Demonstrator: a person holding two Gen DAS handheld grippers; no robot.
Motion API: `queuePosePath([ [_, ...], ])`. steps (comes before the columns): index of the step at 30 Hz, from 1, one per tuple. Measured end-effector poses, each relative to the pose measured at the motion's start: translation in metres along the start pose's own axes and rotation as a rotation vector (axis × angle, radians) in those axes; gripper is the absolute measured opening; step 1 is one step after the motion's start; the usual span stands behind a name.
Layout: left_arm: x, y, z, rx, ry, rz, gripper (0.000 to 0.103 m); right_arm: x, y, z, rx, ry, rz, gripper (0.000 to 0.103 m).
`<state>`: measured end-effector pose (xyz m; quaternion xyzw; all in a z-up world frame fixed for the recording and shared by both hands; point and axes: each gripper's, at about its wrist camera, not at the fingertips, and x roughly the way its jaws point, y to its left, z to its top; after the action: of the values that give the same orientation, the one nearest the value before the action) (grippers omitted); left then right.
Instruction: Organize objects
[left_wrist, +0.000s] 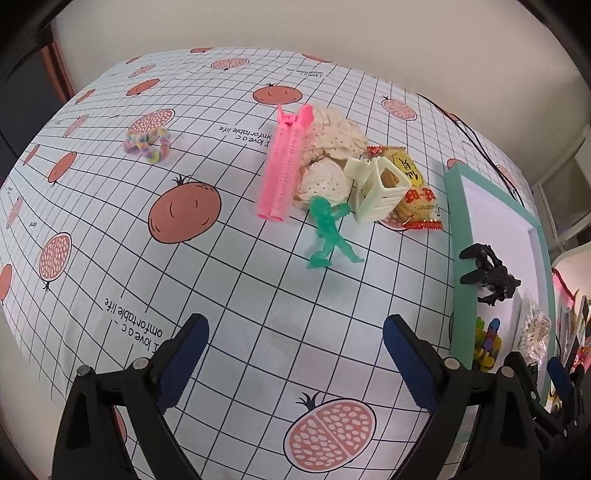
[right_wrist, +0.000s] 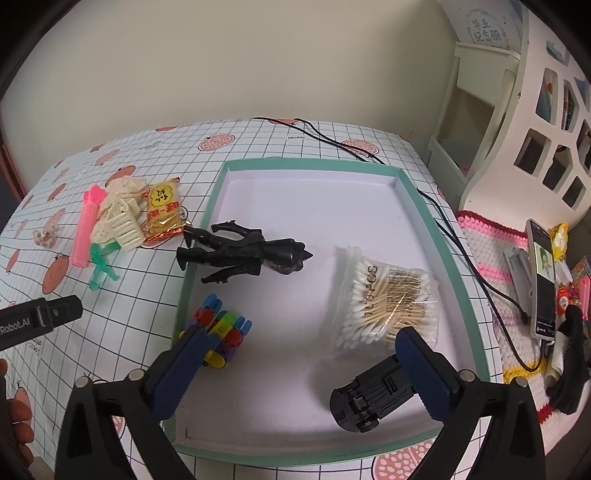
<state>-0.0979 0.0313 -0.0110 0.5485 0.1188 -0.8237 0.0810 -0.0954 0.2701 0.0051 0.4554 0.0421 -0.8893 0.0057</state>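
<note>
Tabletop scene, read from left to right. At the far left a pastel braided ring (left_wrist: 148, 143) is seen alone on the fruit-print tablecloth (left_wrist: 229, 295), well apart from everything else. Nearer the middle a cluster is formed by a pink hair roller (left_wrist: 284, 162), a cream crocheted piece (left_wrist: 332, 147), a cream toy basket (left_wrist: 376, 192) and a yellow snack packet (left_wrist: 413, 188), all touching or overlapping. A green toy figure (left_wrist: 328, 232) is shown just in front of this cluster. At the right a teal-rimmed tray (right_wrist: 443, 236) is found; it holds a bag of cotton swabs (right_wrist: 388, 299), a block of coloured bricks (right_wrist: 221, 328) and a black toy car (right_wrist: 373, 398). A black figure (right_wrist: 240, 251) is laid across the tray's left rim, legs outside.

The left gripper (left_wrist: 295, 354) is held above bare cloth, jaws spread and empty. The right gripper (right_wrist: 299, 365) is held over the tray floor, likewise spread wide with nothing between its pads.

Risks, as judged: the black figure may be tipped off the rim if brushed by either gripper. The green figure is probably light and may be knocked away by a misaligned closure. A grasp on the basket may drag the packet along, since they overlap.
</note>
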Motion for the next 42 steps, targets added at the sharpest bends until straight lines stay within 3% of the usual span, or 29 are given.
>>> queuePosePath([
  [17, -0.017, 0.003, 0.011, 0.024, -0.008, -0.029, 0.095, -0.004, -0.011, 0.004, 0.034, 0.000, -0.032, 0.103],
  [23, -0.012, 0.004, 0.042, 0.073, -0.010, -0.037, 0.095, 0.007, -0.003, 0.025, 0.034, 0.017, -0.037, 0.103],
  [30, -0.003, 0.030, 0.086, -0.015, -0.024, -0.083, 0.095, 0.016, 0.016, 0.066, 0.027, 0.004, 0.008, 0.103],
  [42, 0.001, 0.046, 0.115, -0.149, 0.045, -0.117, 0.095, 0.017, 0.070, 0.113, 0.058, 0.042, 0.234, 0.103],
])
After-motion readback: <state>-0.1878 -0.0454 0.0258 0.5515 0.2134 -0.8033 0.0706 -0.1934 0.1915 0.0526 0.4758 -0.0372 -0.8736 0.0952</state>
